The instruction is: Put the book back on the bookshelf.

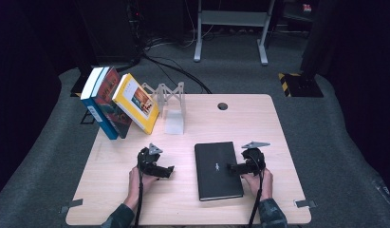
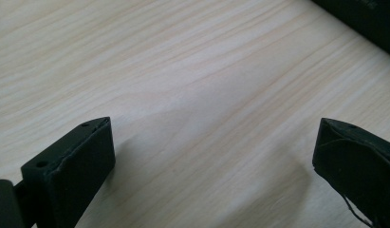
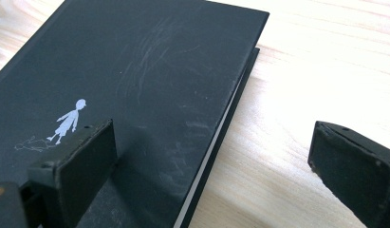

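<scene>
A black hardcover book (image 1: 217, 169) with a small white figure on its cover lies flat near the table's front middle. My right gripper (image 1: 232, 167) is open at the book's right edge, pointing left. In the right gripper view one jaw hangs over the black book (image 3: 135, 80) and the other over bare wood; nothing is held between them. My left gripper (image 1: 168, 170) rests low over the table to the left of the book, pointing right toward it. In the left gripper view its jaws stand wide apart over bare wood, and a corner of the black book (image 2: 368, 21) shows at top right.
Three books (image 1: 117, 102) lean together at the table's back left, against a pale folding bookend (image 1: 171, 105). The wooden table (image 1: 259, 128) has a cable hole (image 1: 222, 106) at the back. Metal desk legs (image 1: 230, 28) and cables lie on the carpet beyond.
</scene>
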`<state>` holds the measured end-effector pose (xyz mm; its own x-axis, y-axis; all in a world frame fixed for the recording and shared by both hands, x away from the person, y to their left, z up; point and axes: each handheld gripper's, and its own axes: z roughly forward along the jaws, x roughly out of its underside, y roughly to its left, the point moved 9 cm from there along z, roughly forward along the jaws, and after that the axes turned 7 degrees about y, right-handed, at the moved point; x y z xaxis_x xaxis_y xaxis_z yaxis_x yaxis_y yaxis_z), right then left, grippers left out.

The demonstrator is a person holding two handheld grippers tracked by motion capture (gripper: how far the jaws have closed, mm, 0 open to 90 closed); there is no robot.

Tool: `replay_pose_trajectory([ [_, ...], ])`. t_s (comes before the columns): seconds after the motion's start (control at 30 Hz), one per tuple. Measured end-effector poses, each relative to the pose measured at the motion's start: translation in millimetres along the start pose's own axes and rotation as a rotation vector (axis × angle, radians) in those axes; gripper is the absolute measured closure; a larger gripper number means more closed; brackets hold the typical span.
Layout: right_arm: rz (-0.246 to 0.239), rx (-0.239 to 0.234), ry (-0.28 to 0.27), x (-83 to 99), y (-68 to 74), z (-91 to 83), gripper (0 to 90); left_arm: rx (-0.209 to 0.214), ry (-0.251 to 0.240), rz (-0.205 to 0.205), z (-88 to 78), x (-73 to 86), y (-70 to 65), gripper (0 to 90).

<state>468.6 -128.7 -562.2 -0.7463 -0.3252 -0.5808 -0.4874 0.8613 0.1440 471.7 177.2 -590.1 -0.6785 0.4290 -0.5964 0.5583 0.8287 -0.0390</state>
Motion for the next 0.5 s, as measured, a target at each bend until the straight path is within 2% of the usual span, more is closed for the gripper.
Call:
replay_pose_trajectory([
  [0.03,0.000,0.000,0.000,0.0,0.0,0.0,2.9,-0.046,-0.036,0.021,-2.6,7.9,6.9,0.0],
  [0.07,0.003,-0.023,0.016,-0.8,1.2,-1.0,5.5,-0.044,-0.033,0.019,-2.9,8.0,7.1,0.0],
  [0.17,-0.017,-0.039,0.025,-3.8,7.6,-0.5,2.4,-0.048,-0.035,0.020,-2.6,8.0,7.3,0.0],
  [0.2,-0.015,-0.037,0.030,-5.5,10.8,-0.3,0.8,-0.049,-0.036,0.019,-2.5,7.9,7.3,0.0],
  [0.27,-0.041,-0.041,0.033,-11.1,17.9,1.5,0.0,-0.050,-0.037,0.020,-2.4,7.8,7.4,0.0],
  [0.3,-0.036,-0.042,0.042,-12.5,21.9,1.9,0.0,-0.051,-0.040,0.019,-2.2,7.7,7.4,0.0],
  [0.33,-0.058,-0.040,0.046,-15.4,25.4,3.5,0.0,-0.050,-0.040,0.019,-2.3,7.7,7.3,0.0],
  [0.5,-0.074,-0.033,0.056,-17.8,29.2,5.5,0.0,-0.050,-0.040,0.019,-2.3,7.7,7.3,0.0],
])
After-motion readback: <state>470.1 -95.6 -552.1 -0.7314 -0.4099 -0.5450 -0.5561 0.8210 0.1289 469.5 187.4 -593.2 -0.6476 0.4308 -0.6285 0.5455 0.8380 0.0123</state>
